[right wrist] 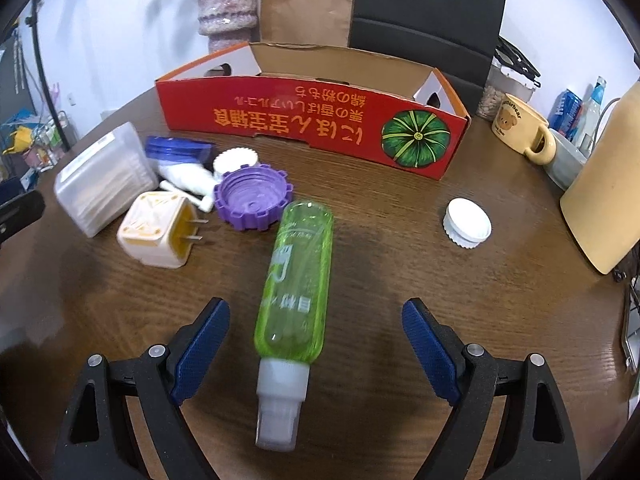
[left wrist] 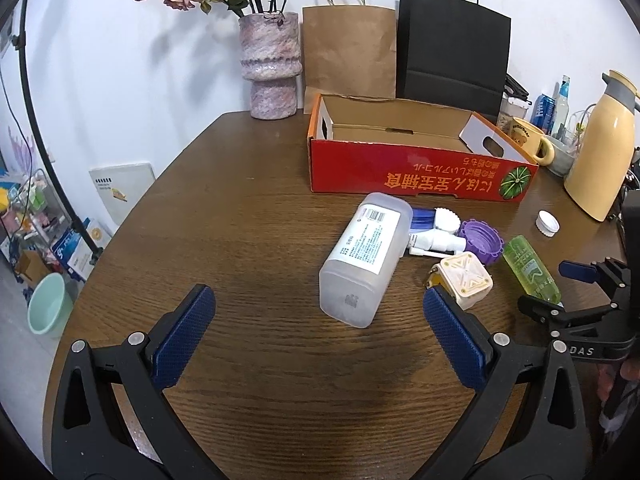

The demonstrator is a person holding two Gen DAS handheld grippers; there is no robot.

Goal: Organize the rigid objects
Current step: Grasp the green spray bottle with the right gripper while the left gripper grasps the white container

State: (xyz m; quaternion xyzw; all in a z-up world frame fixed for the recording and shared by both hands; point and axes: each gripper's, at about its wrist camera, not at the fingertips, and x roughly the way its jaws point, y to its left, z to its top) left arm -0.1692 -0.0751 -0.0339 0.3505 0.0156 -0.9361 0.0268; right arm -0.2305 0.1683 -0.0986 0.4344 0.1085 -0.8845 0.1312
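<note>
- Green spray bottle point(right wrist: 296, 280) lies on its side on the counter point(right wrist: 400, 280), white nozzle end toward the right gripper point(right wrist: 316, 336); long axis runs roughly along the gripper's line of sight, tilting slightly right at the far end.
- Right gripper: jaws wide open, holding nothing; the bottle's lower body sits between them, touching neither pad.
- Left gripper point(left wrist: 320, 320): jaws wide open, empty. Translucent lidded container point(left wrist: 366, 258) lies on its side just ahead, long axis angled up-right.
- Judgement: right hand is nearer the bottle; closing across its width looks feasible.
- Nearby cluster: cream plug adapter point(right wrist: 154, 230), purple cap point(right wrist: 253, 202), white tube point(right wrist: 188, 178), blue item behind it. White cap point(right wrist: 467, 222) lies apart to the right.
- Red cardboard box point(right wrist: 312, 128) stands open and looks empty beyond them; path to it appears unobstructed.
- Yellow mug point(right wrist: 520, 130) and cream thermos point(left wrist: 604, 152) stand right of the box.
</note>
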